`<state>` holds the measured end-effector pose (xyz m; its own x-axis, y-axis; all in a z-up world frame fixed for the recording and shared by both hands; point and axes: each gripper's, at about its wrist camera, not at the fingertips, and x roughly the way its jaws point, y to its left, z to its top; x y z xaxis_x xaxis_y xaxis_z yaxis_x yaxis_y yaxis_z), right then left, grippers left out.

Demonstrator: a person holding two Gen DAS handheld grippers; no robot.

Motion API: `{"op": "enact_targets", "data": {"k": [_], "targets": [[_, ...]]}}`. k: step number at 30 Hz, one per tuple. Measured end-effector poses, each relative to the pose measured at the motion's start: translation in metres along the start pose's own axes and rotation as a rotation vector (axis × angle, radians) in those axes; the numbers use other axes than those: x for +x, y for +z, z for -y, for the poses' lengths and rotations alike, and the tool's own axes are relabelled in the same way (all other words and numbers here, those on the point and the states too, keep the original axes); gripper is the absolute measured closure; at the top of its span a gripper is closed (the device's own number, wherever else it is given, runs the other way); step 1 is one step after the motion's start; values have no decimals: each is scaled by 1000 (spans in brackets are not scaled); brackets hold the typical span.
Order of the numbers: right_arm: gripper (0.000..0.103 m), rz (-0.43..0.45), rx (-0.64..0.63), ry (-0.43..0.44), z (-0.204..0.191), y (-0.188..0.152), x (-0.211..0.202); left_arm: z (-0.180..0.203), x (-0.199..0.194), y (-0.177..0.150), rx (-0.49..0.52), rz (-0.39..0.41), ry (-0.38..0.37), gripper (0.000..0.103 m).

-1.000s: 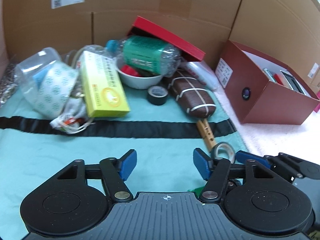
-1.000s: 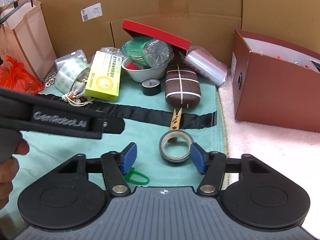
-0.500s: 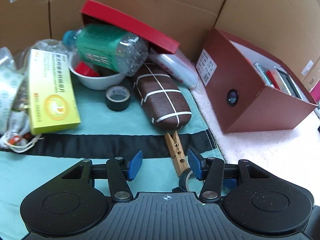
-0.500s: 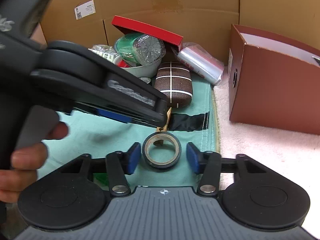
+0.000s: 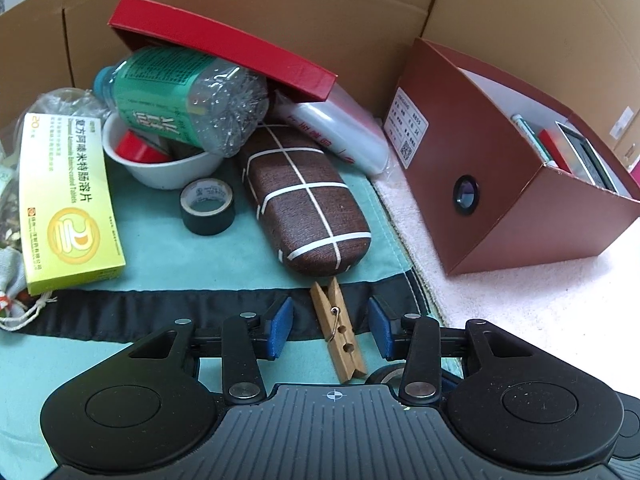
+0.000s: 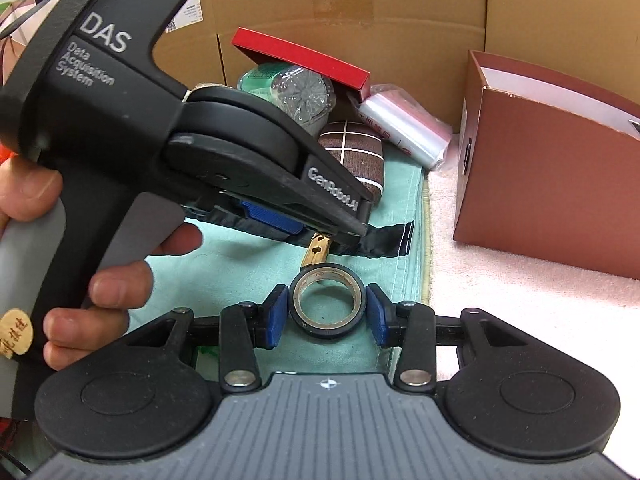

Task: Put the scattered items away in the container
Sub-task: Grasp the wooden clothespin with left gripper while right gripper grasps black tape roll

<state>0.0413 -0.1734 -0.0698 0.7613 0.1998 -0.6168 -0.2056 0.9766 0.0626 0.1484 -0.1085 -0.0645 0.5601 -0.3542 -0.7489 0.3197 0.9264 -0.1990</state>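
My left gripper is open, its blue pads on either side of a wooden clothespin lying on the teal cloth's black stripe, not touching it. My right gripper is open around a dark tape roll lying flat on the cloth, with small gaps to both pads. The left gripper shows in the right wrist view, low over the clothespin. The dark red open container box stands to the right on a pink towel and holds several items; it also shows in the right wrist view.
On the cloth behind lie a brown checked glasses case, a black tape roll, a yellow medicine box, a white bowl under a green-label bottle, a red lid and a plastic roll. Cardboard walls stand behind.
My left gripper moved right and forward until its pads straddle the clothespin. My right gripper advanced onto the tape roll and its pads narrowed around it.
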Motion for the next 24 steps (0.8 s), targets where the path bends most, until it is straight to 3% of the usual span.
{"op": "enact_targets", "data": {"k": [3,4,5,6,15,16,17,21,23,24], "targets": [[56,1,-3,-1,-1,-1,-1,3,3,1,15,3,-5,48],[56,1,0,0,-1,-1,-2,4,3,1,22,4,0,56],[56,2,1,-1,0,-2,-3,5,3,1,32,2,7,80],[56,2,0,-1,-1,-2,-3,4,3,1,35,-4,8,93],[56,4,-5,-2,-1,-5,-6,-15,-13,-11,4,-16,-33,96],[56,4,-4,-2,0,-4,-6,-17,-14,-13,3,-14,-34,94],[56,5,-5,-3,0,-4,-5,-18,-15,-14,1,-13,-38,85],[56,8,-12,-6,0,-4,-4,-19,-17,-14,4,-15,-40,80],[56,8,-16,-5,1,-4,-2,-18,-18,-15,23,-19,-33,94],[56,5,-22,-5,0,-4,-3,-17,-19,-15,30,-22,-31,94]]}}
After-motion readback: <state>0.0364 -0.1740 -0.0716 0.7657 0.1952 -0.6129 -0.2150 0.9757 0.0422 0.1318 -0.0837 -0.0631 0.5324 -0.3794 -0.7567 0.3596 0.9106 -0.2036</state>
